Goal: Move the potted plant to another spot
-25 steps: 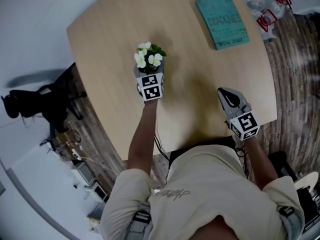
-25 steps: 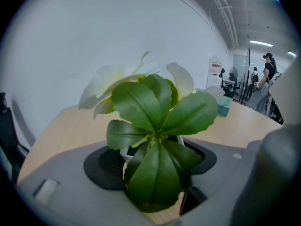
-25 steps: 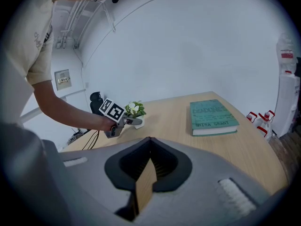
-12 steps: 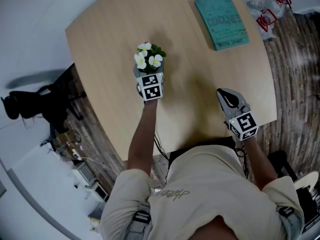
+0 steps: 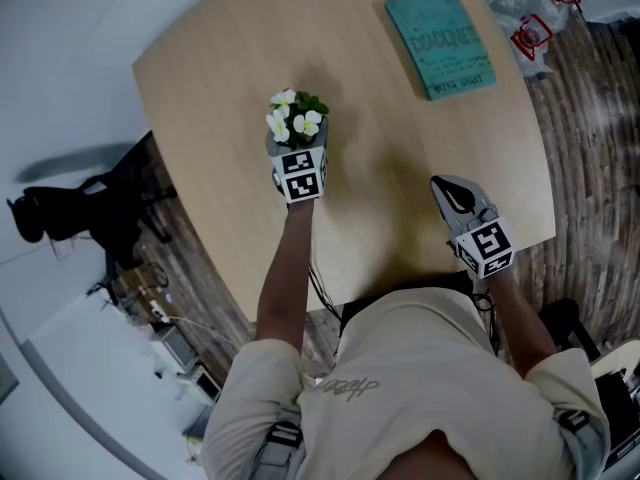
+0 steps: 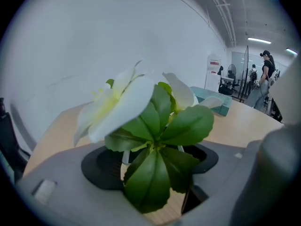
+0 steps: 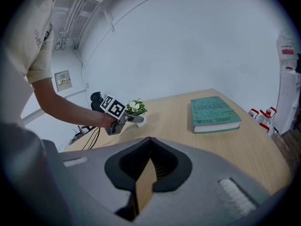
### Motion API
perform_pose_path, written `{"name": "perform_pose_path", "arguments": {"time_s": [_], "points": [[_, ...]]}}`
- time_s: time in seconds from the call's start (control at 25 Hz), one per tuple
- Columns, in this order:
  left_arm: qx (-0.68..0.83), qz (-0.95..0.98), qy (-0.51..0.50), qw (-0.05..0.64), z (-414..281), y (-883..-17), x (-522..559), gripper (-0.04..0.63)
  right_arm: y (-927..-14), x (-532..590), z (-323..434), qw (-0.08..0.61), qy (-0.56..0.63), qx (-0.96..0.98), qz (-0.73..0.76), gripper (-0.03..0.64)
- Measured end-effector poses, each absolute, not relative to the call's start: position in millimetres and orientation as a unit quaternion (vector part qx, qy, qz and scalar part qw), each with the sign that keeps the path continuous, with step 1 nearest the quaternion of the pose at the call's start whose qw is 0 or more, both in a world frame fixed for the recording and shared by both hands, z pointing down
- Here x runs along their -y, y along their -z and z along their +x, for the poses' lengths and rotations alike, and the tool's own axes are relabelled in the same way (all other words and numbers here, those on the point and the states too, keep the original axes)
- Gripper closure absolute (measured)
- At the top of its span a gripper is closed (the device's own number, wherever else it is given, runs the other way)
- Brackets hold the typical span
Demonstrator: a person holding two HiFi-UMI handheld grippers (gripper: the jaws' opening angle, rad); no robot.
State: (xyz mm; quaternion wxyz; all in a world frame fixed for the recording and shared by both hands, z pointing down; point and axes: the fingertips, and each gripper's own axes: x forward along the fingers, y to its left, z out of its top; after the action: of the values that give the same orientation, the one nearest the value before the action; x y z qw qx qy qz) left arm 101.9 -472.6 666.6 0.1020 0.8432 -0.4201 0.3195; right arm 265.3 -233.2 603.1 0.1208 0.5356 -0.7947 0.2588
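Easing its jaws apart, the left gripper (image 5: 297,151) releases the potted plant (image 5: 294,120), which stands between them on the table (image 5: 210,78), well apart from the teal book (image 5: 443,40). Placement looks done; next seems a straight pull-back clear of the leaves.

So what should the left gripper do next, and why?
Probably draw the left gripper straight back off the plant. The plant seems to stand on the table already, and the jaws on either side of it have just been opening.
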Motion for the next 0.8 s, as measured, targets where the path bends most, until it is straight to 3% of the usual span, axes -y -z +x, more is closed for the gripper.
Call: {"name": "perform_pose_path", "arguments": {"time_s": [0.8], "points": [[0.431, 0.835, -0.318, 0.123, 86.4, -670.6, 460.2, 0.143, -602.4, 229.5, 264.0, 0.115, -0.257, 0.796, 0.536, 0.614]]}}
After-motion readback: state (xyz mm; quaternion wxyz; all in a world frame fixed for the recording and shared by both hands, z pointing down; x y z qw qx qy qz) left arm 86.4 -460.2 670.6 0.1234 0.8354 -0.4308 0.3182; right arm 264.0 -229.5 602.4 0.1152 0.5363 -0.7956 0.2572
